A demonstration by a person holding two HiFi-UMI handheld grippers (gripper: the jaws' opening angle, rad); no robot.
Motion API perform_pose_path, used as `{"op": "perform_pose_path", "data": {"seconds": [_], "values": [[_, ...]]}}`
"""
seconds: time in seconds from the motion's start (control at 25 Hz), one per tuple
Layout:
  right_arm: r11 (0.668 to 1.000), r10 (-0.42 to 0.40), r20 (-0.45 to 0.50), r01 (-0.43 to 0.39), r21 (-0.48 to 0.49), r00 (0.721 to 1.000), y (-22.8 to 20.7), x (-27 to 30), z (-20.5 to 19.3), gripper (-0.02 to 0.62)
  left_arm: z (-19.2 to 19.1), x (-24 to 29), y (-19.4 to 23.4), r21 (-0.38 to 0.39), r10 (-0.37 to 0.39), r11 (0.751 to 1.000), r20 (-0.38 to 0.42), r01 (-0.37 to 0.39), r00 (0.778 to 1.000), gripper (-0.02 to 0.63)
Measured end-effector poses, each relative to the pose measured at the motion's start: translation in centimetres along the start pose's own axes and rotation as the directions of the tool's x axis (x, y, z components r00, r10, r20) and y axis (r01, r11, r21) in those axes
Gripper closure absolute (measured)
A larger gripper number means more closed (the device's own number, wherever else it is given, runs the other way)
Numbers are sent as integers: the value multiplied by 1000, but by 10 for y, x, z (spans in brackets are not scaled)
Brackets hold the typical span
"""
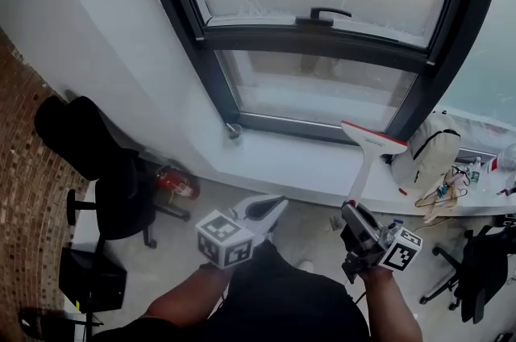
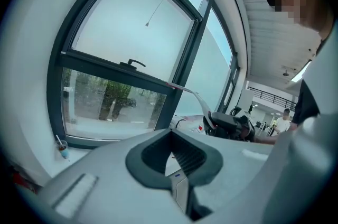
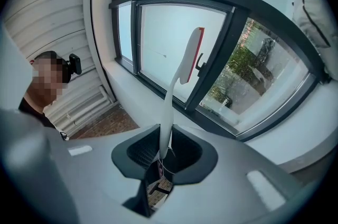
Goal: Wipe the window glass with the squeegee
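- Left gripper (image 1: 272, 209): near, low, jaws clenched on nothing.
- Glass (image 1: 322, 86): far, lower pane above the sill (image 1: 274, 163).
- Squeegee (image 1: 369, 148): right of centre, handle upright, blade over the sill by the pane's lower right corner.
- Right gripper (image 1: 353, 211): jaws grasping the squeegee's handle end.
- Bag (image 1: 427, 155): on the sill, just right of the blade.

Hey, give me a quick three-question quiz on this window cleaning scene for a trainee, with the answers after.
1. Which gripper holds the squeegee? A: left gripper. B: right gripper. C: neither.
2. True or false: the left gripper holds a cloth.
3. Fill in: the red thing on the floor below the sill is a ___.
Key: 1 B. 2 false, it holds nothing. 3 fire extinguisher.
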State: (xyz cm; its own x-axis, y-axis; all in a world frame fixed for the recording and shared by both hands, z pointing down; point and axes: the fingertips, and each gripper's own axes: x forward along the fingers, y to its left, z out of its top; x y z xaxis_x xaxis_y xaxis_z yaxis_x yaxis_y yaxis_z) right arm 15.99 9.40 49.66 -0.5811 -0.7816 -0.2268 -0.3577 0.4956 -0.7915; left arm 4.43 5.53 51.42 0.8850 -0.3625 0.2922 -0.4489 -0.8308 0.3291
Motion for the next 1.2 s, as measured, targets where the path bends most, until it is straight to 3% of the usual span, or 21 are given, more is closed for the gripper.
{"op": "perform_pose_path", "data": {"seconds": [0.32, 0.64, 0.84, 1.2], "values": [[999, -15, 20, 16, -31, 1000, 14, 8, -14, 508, 4, -20, 14, 12, -16, 1000, 10, 16, 1000, 606], [995, -58, 48, 62, -79, 997, 32, 59, -50, 509, 17, -67, 61, 49, -69, 996, 0, 69, 998, 606], [992, -84, 51, 88, -86, 995, 41, 93, -76, 509, 19, -94, 93, 37, -78, 996, -5, 78, 997, 606], [987, -127, 51, 131, -92, 991, 42, 111, -95, 509, 16, -110, 111, 28, -119, 993, 2, 119, 993, 606]]}}
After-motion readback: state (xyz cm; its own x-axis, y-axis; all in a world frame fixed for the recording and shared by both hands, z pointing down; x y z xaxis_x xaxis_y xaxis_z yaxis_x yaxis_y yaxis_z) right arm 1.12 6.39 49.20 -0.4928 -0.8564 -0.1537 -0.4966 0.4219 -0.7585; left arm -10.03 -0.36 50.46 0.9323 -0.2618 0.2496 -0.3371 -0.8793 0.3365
